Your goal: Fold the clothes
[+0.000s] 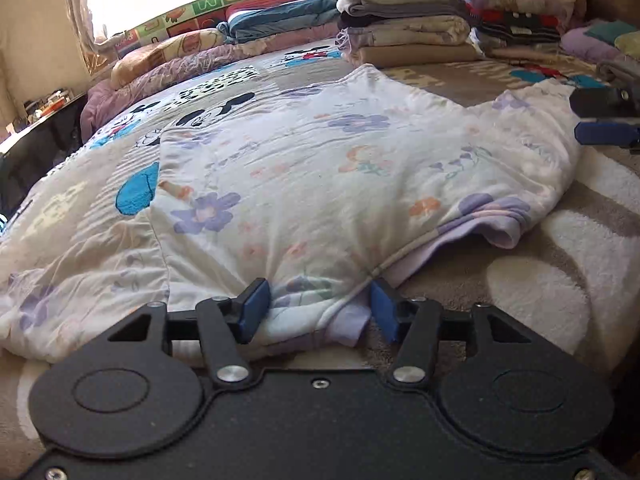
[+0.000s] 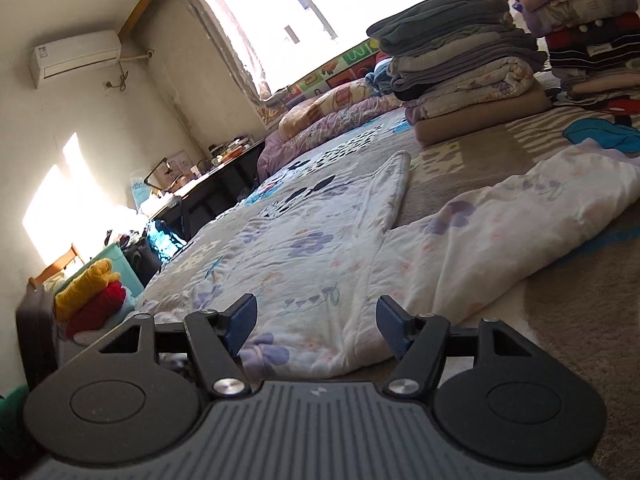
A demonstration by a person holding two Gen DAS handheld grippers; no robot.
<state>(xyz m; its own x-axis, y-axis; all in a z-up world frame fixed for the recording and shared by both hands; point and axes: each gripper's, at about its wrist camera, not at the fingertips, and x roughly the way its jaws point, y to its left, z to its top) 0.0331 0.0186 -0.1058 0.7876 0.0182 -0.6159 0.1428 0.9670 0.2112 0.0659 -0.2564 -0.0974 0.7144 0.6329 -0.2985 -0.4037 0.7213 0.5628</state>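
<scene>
1. The floral garment [image 1: 320, 168] lay spread across the cartoon-print bedspread [image 1: 224, 96], white with purple and orange flowers, and everything else in the room sat around it.
2. The left gripper [image 1: 320, 310] was down at the garment's near hem, its blue pads [image 1: 256, 308] parted with a bunched fold of the cloth and its lilac lining between them. The fingers stood well spread, and I could not tell that they were squeezing anything.
3. The right gripper [image 2: 316, 328] hovered low at another edge of the garment, fingers spread wide with the fabric lying between and beneath them, nothing pinched.
4. From the left view, the right gripper showed at the garment's right side, near the sleeve [image 1: 532, 120].
5. That sleeve lay folded over the body of the garment, with a rolled lilac edge [image 1: 496, 220] showing below it.
6. Behind the garment stood a tall stack of folded clothes [image 1: 404, 12] in greys and beiges, just beyond its far edge.
7. A second stack [image 1: 516, 4], with a red and black item in it, stood beside the first, also behind the garment.
8. Further back lay pillows and a rolled quilt [image 1: 192, 60] under the bright window [image 2: 304, 12].
9. Off the garment's left side, past the bed edge, sat a dark desk [image 2: 216, 188] cluttered with small things.
10. Nearer on that side lay yellow and red knitwear [image 2: 92, 296] on a pile.
11. High on the wall hung an air conditioner [image 2: 76, 56].
</scene>
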